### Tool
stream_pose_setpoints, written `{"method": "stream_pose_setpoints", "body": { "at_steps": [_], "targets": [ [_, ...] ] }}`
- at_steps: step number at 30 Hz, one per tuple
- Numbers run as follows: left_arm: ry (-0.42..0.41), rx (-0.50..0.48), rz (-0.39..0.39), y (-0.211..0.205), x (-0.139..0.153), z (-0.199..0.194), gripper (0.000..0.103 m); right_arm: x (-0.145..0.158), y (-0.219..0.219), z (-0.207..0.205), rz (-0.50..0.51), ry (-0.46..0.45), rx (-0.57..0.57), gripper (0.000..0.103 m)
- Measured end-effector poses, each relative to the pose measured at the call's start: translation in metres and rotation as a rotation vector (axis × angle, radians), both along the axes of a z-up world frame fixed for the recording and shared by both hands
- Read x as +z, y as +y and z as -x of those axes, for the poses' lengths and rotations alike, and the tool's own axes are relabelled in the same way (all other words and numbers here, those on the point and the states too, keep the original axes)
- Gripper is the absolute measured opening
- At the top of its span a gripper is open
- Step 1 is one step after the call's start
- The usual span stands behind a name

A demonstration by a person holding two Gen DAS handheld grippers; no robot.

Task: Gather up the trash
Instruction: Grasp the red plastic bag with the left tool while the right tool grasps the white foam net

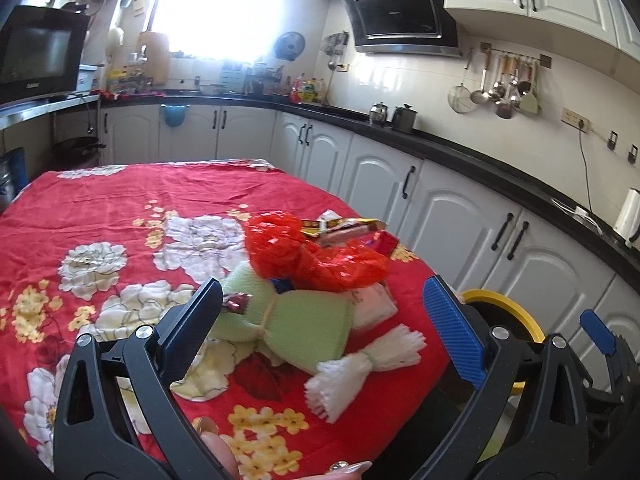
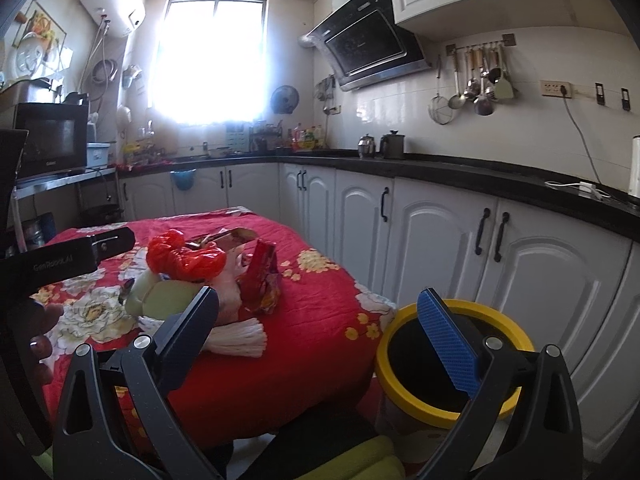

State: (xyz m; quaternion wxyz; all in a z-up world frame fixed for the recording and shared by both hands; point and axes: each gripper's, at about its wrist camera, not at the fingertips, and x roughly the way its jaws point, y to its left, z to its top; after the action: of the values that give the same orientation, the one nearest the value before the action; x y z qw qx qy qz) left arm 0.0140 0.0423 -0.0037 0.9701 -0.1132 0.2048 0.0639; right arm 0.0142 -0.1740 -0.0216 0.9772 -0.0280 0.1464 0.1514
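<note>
A pile of trash lies on the red flowered tablecloth (image 1: 100, 208): a crumpled red plastic bag (image 1: 304, 256), snack wrappers (image 1: 344, 228), a green knitted bundle (image 1: 296, 320) and a white fringed piece (image 1: 360, 368). My left gripper (image 1: 324, 316) is open, its jaws wide around the green bundle, hovering near it. A small dark wrapper (image 1: 236, 303) sits by its left finger. My right gripper (image 2: 320, 328) is open and empty, over the table's near right corner beside a yellow-rimmed bin (image 2: 452, 360). The red bag (image 2: 180, 258) and a red snack packet (image 2: 262, 280) also show in the right wrist view.
White cabinets (image 2: 440, 232) under a black countertop (image 2: 480, 168) run along the right, close to the table and bin. The bin's rim (image 1: 504, 308) shows behind my left gripper's right finger. A microwave (image 1: 40, 52) stands at the far left.
</note>
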Motion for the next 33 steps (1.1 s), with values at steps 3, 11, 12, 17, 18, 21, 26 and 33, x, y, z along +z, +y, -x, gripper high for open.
{"method": "stream_pose_setpoints", "body": {
  "at_steps": [3, 11, 12, 17, 18, 21, 26, 33],
  "targets": [
    [0.001, 0.023, 0.01, 0.009, 0.002, -0.001, 0.092, 0.002, 0.012, -0.006, -0.001, 0.014, 0.04, 0.097],
    [0.012, 0.074, 0.039, 0.037, 0.005, -0.012, 0.092, 0.001, 0.034, -0.034, -0.002, 0.084, 0.121, 0.097],
    [0.015, 0.072, 0.045, 0.041, 0.005, -0.014, 0.092, 0.0, 0.036, -0.039, -0.001, 0.093, 0.127, 0.097],
    [0.04, 0.052, 0.089, 0.058, 0.006, -0.034, 0.092, -0.014, 0.049, -0.064, 0.022, 0.163, 0.162, 0.097],
    [0.044, 0.049, 0.096, 0.06, 0.006, -0.038, 0.092, -0.017, 0.051, -0.068, 0.022, 0.183, 0.175, 0.097],
    [0.061, 0.042, 0.111, 0.069, 0.006, -0.053, 0.092, -0.031, 0.059, -0.086, 0.025, 0.274, 0.204, 0.097],
    [0.124, 0.031, 0.143, 0.081, -0.001, -0.079, 0.092, -0.054, 0.071, -0.106, 0.03, 0.39, 0.234, 0.088],
    [0.2, -0.015, 0.199, 0.091, -0.016, -0.106, 0.092, -0.075, 0.074, -0.124, 0.018, 0.481, 0.256, 0.07]
  ]
}}
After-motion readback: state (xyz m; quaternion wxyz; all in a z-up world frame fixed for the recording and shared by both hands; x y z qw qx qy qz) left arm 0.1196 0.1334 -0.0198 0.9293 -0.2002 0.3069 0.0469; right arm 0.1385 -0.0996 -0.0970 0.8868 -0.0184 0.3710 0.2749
